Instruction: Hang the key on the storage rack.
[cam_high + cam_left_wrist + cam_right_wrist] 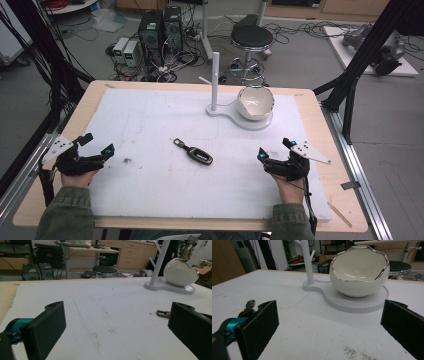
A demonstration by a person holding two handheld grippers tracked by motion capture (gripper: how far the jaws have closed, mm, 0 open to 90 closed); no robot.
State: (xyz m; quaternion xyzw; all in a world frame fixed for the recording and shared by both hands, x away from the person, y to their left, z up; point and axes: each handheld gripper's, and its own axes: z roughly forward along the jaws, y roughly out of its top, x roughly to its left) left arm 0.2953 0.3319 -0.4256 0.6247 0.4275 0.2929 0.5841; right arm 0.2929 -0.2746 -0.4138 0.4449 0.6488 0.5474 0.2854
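The high view is evenly but rather dimly lit, soft and slightly grainy, with weak shadows on the white mat (165, 120). Around the mat the floor falls darker, and straight edges bow a little toward the corners. In the right gripper view the egg-shaped bowl (359, 272) carries bright glints along its silver rim. In both gripper views, the near jaws blur.

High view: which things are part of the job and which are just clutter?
Job:
- key fob, between the two grippers
- egg-shaped bowl on white stand
- left gripper, open
- right gripper, open

Lying about:
- stool
- computer towers
- floor cables
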